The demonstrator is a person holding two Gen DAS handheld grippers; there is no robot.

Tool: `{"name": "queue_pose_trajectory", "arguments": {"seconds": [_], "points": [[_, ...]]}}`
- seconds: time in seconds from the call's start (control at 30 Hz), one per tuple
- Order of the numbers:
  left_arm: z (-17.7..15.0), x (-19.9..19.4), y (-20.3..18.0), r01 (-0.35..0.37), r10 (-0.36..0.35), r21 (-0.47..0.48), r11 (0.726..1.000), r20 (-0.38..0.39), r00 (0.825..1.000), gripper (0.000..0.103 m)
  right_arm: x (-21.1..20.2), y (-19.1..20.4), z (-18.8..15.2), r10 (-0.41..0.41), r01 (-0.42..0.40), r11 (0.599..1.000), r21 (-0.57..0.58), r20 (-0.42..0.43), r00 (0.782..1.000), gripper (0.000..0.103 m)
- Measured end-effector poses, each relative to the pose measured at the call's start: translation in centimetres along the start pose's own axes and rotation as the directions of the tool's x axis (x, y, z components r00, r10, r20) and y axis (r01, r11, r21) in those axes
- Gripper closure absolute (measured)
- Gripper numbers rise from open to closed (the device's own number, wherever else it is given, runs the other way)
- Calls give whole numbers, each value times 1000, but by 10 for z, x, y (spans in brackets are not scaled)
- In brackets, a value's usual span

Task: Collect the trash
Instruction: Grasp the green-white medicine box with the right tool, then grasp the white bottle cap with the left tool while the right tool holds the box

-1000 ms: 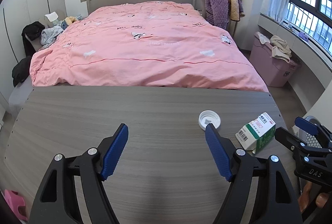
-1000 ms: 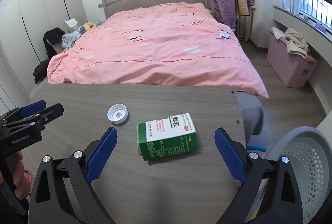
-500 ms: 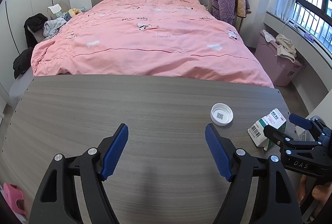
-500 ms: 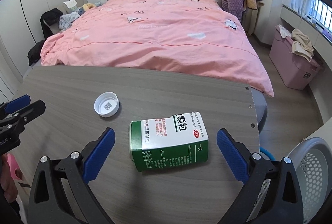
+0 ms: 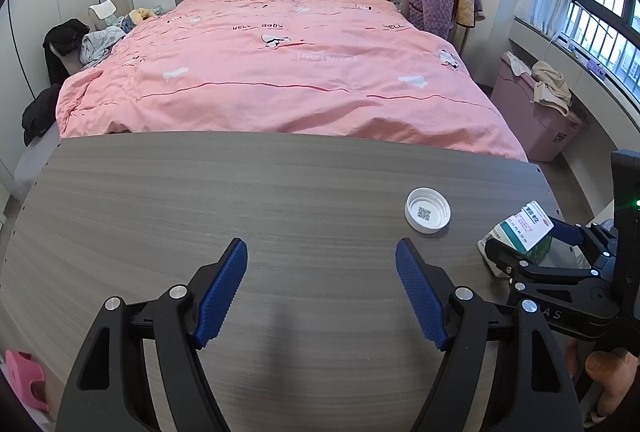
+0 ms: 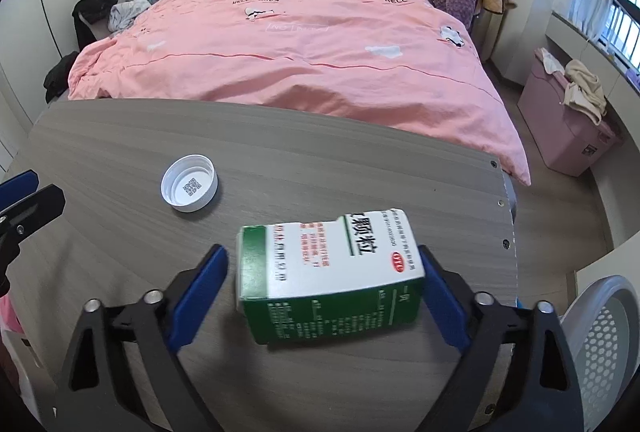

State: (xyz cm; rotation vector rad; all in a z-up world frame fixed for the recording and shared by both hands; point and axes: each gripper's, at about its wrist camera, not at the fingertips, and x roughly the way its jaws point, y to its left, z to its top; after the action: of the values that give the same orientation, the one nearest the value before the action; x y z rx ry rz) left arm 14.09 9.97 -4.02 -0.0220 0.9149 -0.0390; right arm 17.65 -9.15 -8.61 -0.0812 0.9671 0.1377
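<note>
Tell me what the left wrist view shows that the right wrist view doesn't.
Only the left wrist view shows the left gripper whole, open over bare table, and a pink slipper at the lower left.

Only the right wrist view shows the white perforated basket past the table's right edge, and the right gripper's blue pads around the green-and-white box, with a gap at the left pad.

Both show the box, the white cap, the table and the pink bed.
</note>
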Motion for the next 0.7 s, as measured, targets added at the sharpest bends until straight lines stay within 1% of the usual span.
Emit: {"name": "queue_pose_trajectory", "arguments": {"seconds": [0.13,0.33,0.53,0.7], "points": [[0,3,-1,5,-5,1,1000,-9,1000,30,-2,-1,-1,14,-14,1000,6,17,1000,21],[0,9,-9,22,-22,13,1000,-27,999,30,-14,-9,-2,29,-31,999,45,53,998,22],[5,20,-26,51,-49,38,998,-49,998,30,-40,-26,-6,14,-25,994,104,100,995,22],[13,32,-47,68,-65,61,996,-60,996,30,-63,-43,-15,-11,-5,992,124,128,992,22]]}}
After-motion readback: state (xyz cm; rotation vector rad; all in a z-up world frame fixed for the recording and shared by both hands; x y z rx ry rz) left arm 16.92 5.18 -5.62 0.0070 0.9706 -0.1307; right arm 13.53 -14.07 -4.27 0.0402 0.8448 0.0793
